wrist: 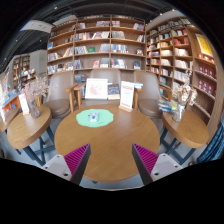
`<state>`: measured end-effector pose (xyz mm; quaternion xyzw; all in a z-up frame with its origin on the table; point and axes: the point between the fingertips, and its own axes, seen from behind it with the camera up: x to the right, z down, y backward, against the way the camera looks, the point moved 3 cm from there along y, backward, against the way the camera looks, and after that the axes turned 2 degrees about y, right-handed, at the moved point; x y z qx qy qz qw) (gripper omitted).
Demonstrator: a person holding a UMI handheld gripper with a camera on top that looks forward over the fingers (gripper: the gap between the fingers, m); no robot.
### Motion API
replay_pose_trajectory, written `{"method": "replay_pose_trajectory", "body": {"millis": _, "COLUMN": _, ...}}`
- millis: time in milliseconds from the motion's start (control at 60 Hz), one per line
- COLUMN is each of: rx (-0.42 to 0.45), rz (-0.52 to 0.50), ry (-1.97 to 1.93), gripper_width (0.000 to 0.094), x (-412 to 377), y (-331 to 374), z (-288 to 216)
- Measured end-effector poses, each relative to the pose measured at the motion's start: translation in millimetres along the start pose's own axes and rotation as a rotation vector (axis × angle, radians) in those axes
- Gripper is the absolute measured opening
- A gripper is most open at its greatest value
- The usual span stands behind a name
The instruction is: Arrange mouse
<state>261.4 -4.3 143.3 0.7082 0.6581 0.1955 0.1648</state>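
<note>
A small white mouse (94, 117) lies on a round green mat (96, 118) on the far half of a round wooden table (110, 145). My gripper (110, 160) is held above the near part of the table, well short of the mat. Its two fingers with pink pads (77, 158) stand wide apart with nothing between them but bare tabletop.
Two more round wooden tables stand at the left (25, 128) and the right (188, 124). White sign boards (97, 89) stand beyond the table. Tall bookshelves (100, 45) line the back walls. Chairs (75, 97) stand behind the table.
</note>
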Motion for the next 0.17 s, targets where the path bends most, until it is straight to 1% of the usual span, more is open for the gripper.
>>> {"method": "replay_pose_trajectory", "body": {"millis": 167, "rx": 0.043, "rz": 0.026, "ry": 0.018, "gripper_width": 0.0860, "x": 13.0, "y": 12.5, "z": -9.1}}
